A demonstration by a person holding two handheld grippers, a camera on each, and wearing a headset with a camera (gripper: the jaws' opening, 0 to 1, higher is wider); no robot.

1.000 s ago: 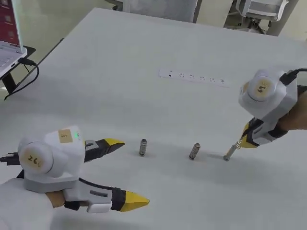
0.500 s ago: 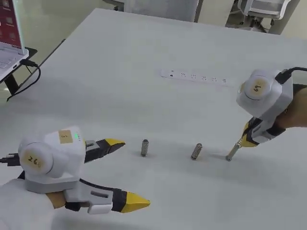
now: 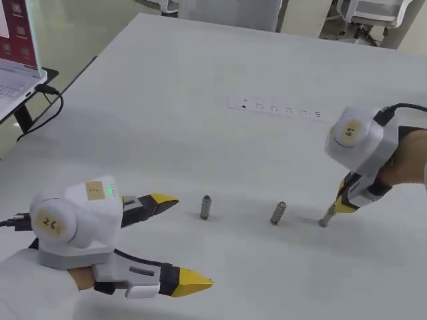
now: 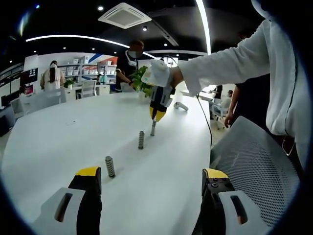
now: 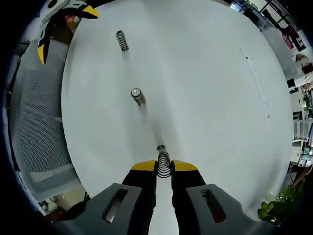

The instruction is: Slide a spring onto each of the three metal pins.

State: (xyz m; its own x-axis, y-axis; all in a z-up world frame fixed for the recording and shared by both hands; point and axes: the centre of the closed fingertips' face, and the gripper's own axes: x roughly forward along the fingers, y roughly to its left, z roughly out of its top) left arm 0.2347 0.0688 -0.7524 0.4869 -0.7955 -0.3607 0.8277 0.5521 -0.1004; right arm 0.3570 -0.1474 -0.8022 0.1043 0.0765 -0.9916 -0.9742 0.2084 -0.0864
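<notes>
Three metal pins stand in a row on the white table. The left pin [image 3: 206,207] and the middle pin [image 3: 278,213] each wear a spring. Over the right pin [image 3: 327,215] my right gripper [image 3: 345,203] is shut on a third spring [image 5: 164,164], whose lower end sits at the pin's top [image 5: 161,148]. My left gripper [image 3: 180,241] rests open at the near left, nothing between its yellow tips. In the left gripper view the sprung pins [image 4: 110,166] [image 4: 141,139] line up toward the right gripper [image 4: 157,111].
A white power strip [image 3: 279,109] lies flat at the back of the table [image 3: 167,100]. A laptop [image 3: 15,47] with a black cable [image 3: 47,107] stands off the table's left edge. Office chairs stand beyond the far edge. A person stands far off in the left gripper view.
My right gripper has edged lower along the right pin with the spring in it. The left gripper has stayed put; the head camera shifted slightly.
</notes>
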